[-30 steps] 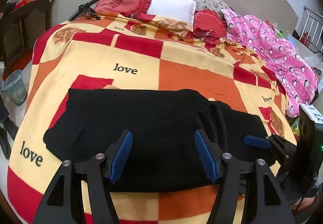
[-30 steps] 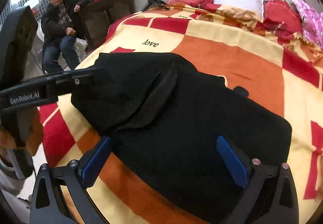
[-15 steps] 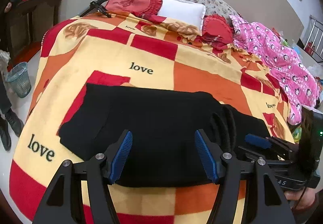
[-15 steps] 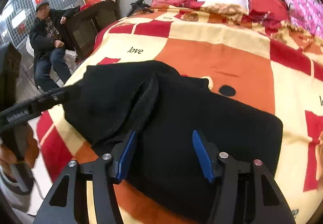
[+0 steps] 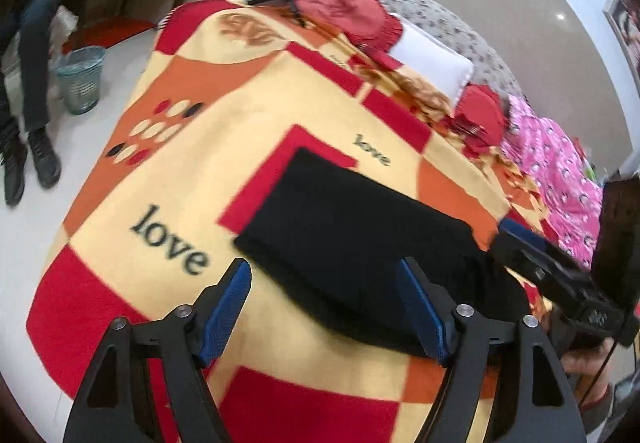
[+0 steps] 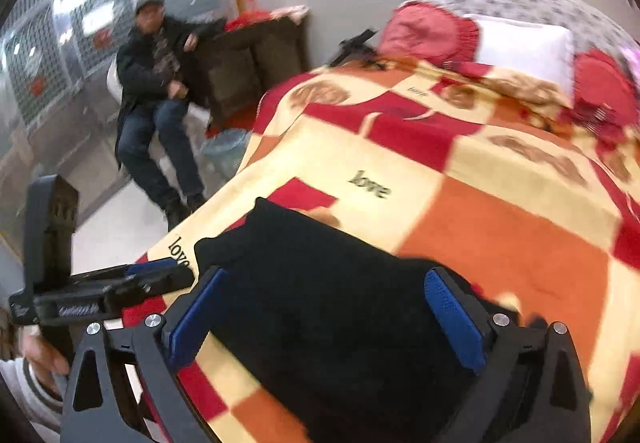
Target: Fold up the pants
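Observation:
Black pants (image 5: pixel 360 235) lie folded in a flat block on the patterned blanket (image 5: pixel 180 171) near the bed's front edge. My left gripper (image 5: pixel 322 271) hovers over their near left corner. Its jaws are opening, the blue pads stand clear of the cloth, and nothing is gripped. My right gripper (image 6: pixel 326 275) hangs above the pants (image 6: pixel 320 315) with its jaws opening wide, the cloth below and between the pads but untouched. Each gripper shows in the other's view: the right gripper (image 5: pixel 514 243) at the pants' right end, the left gripper (image 6: pixel 160 273) at their left end.
Red cushions (image 5: pixel 344 9) and a white pillow (image 5: pixel 432 61) lie at the bed's head, pink patterned clothing (image 5: pixel 560 183) on its right side. A person (image 6: pixel 156 91) sits beside a dark cabinet (image 6: pixel 248 67) left of the bed. A mesh bin (image 5: pixel 80 79) stands on the floor.
The left gripper slid left along the pants, rolled, and its jaws widened. The right gripper's jaws narrowed half a second ago, then spread wide again as it drew back and up.

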`<action>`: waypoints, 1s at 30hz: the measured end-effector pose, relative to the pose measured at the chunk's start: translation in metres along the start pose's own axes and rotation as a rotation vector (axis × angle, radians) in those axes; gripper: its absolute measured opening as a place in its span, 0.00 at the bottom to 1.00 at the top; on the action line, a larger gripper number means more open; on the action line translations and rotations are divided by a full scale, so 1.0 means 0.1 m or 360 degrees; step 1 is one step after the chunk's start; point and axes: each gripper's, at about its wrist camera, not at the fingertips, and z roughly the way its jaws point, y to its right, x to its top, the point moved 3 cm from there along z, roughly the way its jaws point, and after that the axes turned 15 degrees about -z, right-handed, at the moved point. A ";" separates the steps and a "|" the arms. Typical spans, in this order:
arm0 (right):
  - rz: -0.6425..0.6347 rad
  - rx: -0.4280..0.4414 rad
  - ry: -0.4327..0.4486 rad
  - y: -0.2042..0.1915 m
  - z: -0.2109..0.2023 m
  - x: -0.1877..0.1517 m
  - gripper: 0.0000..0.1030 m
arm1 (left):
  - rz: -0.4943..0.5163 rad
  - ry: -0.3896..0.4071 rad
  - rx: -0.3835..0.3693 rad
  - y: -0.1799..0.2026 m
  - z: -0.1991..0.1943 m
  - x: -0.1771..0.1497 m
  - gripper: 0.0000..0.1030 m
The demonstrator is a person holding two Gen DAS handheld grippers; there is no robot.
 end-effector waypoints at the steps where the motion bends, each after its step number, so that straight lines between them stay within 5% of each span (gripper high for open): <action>1: -0.0032 0.0017 -0.0021 -0.04 0.12 0.08 0.96 | -0.0012 -0.0007 0.0015 -0.03 0.02 -0.01 0.73; 11: -0.0185 0.0181 -0.0160 -0.23 1.03 0.47 0.96 | -0.0070 -0.0038 0.0039 -0.05 0.27 0.03 0.74; 20: -0.0244 0.0261 -0.0276 -0.31 1.40 0.48 0.94 | -0.0028 -0.0015 0.0047 -0.03 0.39 0.05 0.76; 21: -0.0243 0.0279 -0.0284 -0.33 1.42 0.48 0.90 | -0.0022 -0.0012 0.0050 -0.03 0.39 0.04 0.77; 24: -0.0262 0.0224 -0.0353 -0.35 1.52 0.44 0.49 | -0.0004 -0.0005 0.0064 -0.01 0.40 0.03 0.77; 30: -0.0235 0.0222 -0.0311 -0.37 1.46 0.45 0.38 | -0.0013 -0.0003 0.0052 0.01 0.43 0.05 0.74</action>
